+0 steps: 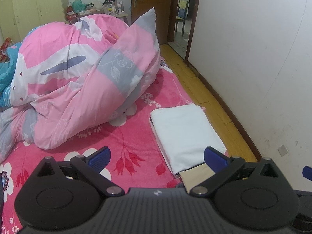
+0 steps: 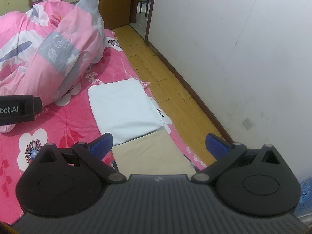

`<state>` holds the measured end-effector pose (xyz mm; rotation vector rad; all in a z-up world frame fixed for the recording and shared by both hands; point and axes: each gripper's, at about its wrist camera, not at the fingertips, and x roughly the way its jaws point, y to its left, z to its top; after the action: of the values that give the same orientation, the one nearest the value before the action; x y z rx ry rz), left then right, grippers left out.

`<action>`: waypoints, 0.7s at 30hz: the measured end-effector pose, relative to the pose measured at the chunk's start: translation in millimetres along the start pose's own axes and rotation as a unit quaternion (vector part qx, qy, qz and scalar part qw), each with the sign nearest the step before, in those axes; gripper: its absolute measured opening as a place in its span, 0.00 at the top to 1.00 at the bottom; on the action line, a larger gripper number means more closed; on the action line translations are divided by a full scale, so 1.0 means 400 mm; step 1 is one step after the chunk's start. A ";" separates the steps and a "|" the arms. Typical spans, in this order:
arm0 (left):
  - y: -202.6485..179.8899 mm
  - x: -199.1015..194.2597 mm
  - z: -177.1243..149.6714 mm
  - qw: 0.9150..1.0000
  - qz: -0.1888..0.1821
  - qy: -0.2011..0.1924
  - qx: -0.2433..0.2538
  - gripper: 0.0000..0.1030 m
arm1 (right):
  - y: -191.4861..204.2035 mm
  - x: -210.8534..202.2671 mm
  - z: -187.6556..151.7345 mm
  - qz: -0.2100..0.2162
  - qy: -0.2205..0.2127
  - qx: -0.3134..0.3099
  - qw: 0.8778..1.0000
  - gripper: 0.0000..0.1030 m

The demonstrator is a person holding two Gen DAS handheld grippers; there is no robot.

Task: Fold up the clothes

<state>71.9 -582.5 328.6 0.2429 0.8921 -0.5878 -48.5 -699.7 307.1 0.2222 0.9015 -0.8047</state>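
A folded white garment (image 1: 185, 134) (image 2: 124, 107) lies flat near the right edge of the pink floral bed (image 1: 132, 142) (image 2: 64, 128). A folded beige garment (image 1: 197, 175) (image 2: 152, 154) lies just in front of it, its far end tucked under the white one. My left gripper (image 1: 157, 159) hovers open above the bed, to the left of the white garment's near end, holding nothing. My right gripper (image 2: 159, 145) is open over the beige garment, nothing between its blue pads. The left gripper's black body (image 2: 19, 109) shows at the left edge of the right wrist view.
A big pink, white and grey duvet (image 1: 78, 78) (image 2: 48, 44) is heaped across the far and left part of the bed. Yellow wooden floor (image 1: 200, 89) (image 2: 156, 64) runs between the bed and a white wall (image 2: 234, 48). A brown door (image 1: 152, 9) and a cluttered table (image 1: 97, 9) stand at the back.
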 end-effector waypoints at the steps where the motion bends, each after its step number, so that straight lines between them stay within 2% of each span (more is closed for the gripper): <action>1: -0.001 0.000 0.000 1.000 0.000 0.000 0.000 0.01 | 0.000 0.000 0.000 0.000 0.000 0.000 1.000 0.01; 21: 0.006 0.003 0.000 1.000 0.001 0.000 0.003 0.01 | 0.002 0.003 -0.001 0.000 0.001 0.002 1.000 0.01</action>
<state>74.0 -580.9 327.6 0.2489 0.8909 -0.5894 -47.8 -699.7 305.7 0.2267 0.9017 -0.8072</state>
